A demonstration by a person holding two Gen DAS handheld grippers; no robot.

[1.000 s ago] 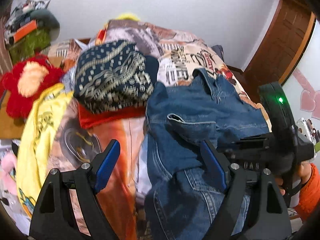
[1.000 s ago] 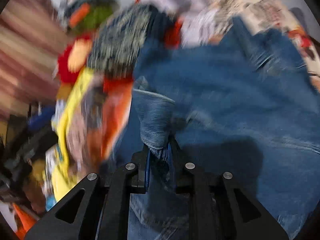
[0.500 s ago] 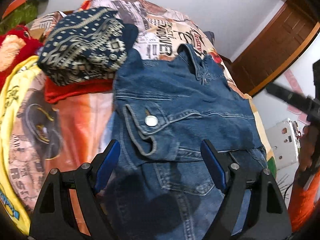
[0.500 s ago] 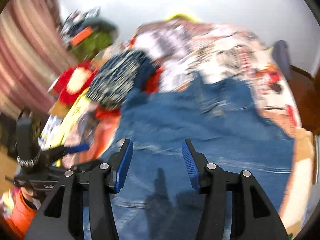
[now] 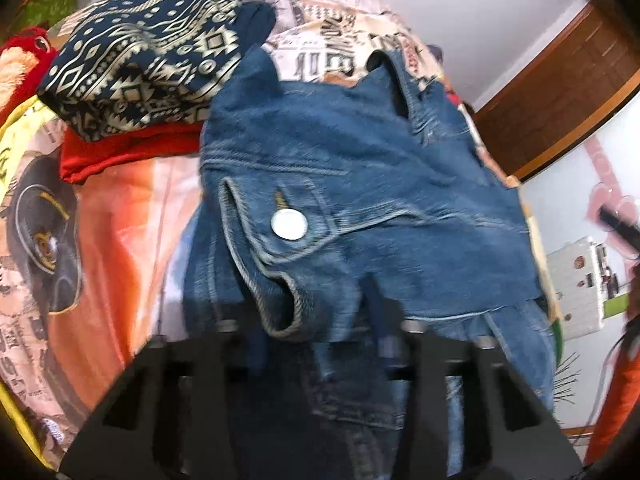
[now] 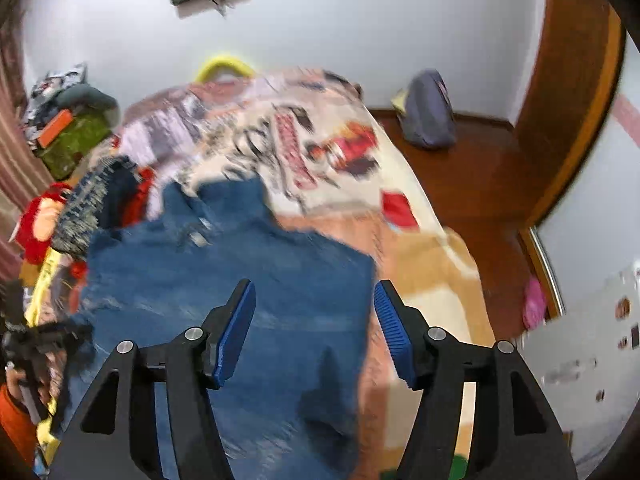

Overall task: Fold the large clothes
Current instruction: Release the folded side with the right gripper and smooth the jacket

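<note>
The denim jacket (image 5: 360, 184) on the bed (image 6: 432, 264) is part-folded. Its cuff is being closed on by the left gripper (image 5: 320, 336); the right gripper (image 6: 316, 328), opening, holds nothing.

The left black tongs (image 5: 316, 332) point down, and their jaws have just been closing on a blue denim cuff. The right black tongs (image 6: 316, 330) have just been opening, with nothing between them.

Far left: red plush toy (image 5: 24, 60). Far right: grey backpack (image 6: 428, 112) on wooden floor (image 6: 472, 176), by wooden door (image 5: 560, 92).
</note>
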